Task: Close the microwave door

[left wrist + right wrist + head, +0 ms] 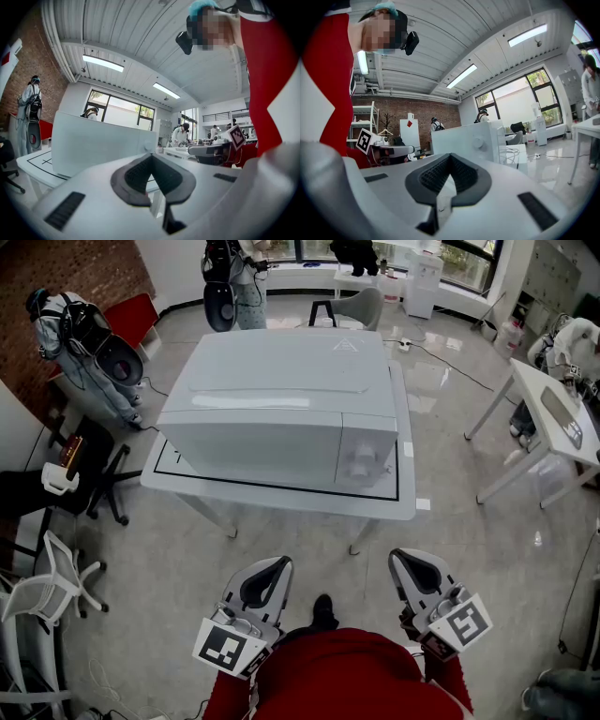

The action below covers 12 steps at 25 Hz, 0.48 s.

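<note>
A white microwave stands on a white table ahead of me, its door flush with the front and a control knob at the right. Both grippers are held low near my red sleeves, well short of the table. My left gripper is shut with nothing in it, and so is my right gripper. The left gripper view shows its shut jaws pointing level at the microwave. In the right gripper view the shut jaws face the microwave from its knob side.
Office chairs stand at the left. Another white table is at the right. People stand at the far left and far back. Glossy floor lies between me and the table.
</note>
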Available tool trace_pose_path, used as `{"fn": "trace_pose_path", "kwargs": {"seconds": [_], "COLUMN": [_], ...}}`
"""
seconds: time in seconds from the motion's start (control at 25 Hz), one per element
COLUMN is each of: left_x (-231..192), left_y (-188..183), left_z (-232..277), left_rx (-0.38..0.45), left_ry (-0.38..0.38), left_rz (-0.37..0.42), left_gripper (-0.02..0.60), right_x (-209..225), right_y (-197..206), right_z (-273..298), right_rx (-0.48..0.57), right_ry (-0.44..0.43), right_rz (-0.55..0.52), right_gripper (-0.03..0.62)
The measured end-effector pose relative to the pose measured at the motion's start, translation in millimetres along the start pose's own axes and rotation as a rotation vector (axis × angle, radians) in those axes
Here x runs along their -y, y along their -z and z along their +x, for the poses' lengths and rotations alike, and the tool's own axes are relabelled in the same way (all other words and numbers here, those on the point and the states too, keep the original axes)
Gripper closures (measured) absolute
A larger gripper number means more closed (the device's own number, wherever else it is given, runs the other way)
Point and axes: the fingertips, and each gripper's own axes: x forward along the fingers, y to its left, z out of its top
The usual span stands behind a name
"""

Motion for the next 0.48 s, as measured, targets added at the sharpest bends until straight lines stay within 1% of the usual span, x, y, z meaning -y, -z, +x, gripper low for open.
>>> {"fn": "trace_pose_path", "kwargs": {"seconds": [0.08, 0.2, 0.36, 0.48], "left_x": [2.2, 2.4, 3.4, 4.3], "left_y": [-0.3, 3.9, 0.2, -0.6], "left_z": [1.6, 0.8, 4.2, 6.4], "left_rx": [0.004, -0.009, -0.004, 0.001], "left_ry": [0.008, 0.017, 0.016, 0.025], "left_rz": [-0.001, 0.025, 0.001, 0.012], "left_gripper": [0.571, 0.571, 0.571, 0.571], "right_x": [0.4, 0.5, 2.2, 4.4], "right_y": [-0.2, -1.1, -0.9, 0.0], "right_z": [0.2, 0.0, 0.2, -0.5], "right_rx": [0.0, 0.003, 0.002, 0.001], "right_ry": [0.0, 0.001, 0.004, 0.007], "right_rz": [-0.001, -0.001, -0.001, 0.001], "right_gripper": [0.58, 0.582, 0.582, 0.58]}}
